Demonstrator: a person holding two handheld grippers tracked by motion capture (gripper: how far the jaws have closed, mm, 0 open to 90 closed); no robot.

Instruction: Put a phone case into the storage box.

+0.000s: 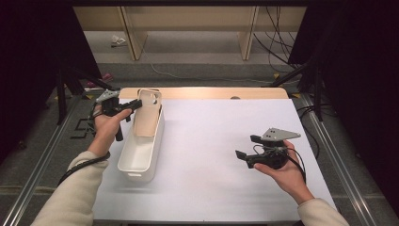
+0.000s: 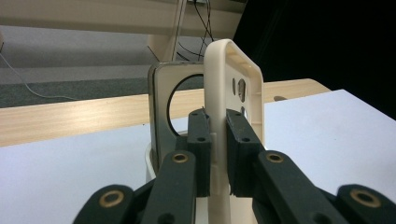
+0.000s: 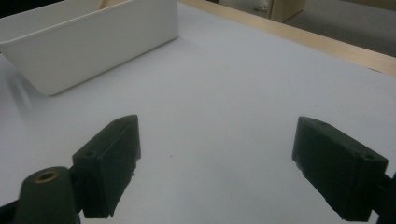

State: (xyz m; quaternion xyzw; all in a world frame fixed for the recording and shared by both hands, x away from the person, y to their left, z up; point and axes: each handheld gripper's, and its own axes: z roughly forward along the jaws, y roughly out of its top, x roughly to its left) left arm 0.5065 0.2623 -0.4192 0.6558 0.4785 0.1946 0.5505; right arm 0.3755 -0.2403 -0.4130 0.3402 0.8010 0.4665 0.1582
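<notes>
While our left hand-held gripper pinches the cream lid upright over the white bin at the worktop's left edge, the right hand-held gripper waits spread, well apart.

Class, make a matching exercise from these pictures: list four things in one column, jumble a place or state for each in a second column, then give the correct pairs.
Things
1. left tool
2. right tool
3. white bin
4. beige lid

States or places
A. stands tilted at the bin's far end
B. jaws wide apart, nothing between them
C. rests on the white table top, at its left side
D. jaws closed on the lid's edge

Pairs: 1-D, 2-B, 3-C, 4-A
</notes>
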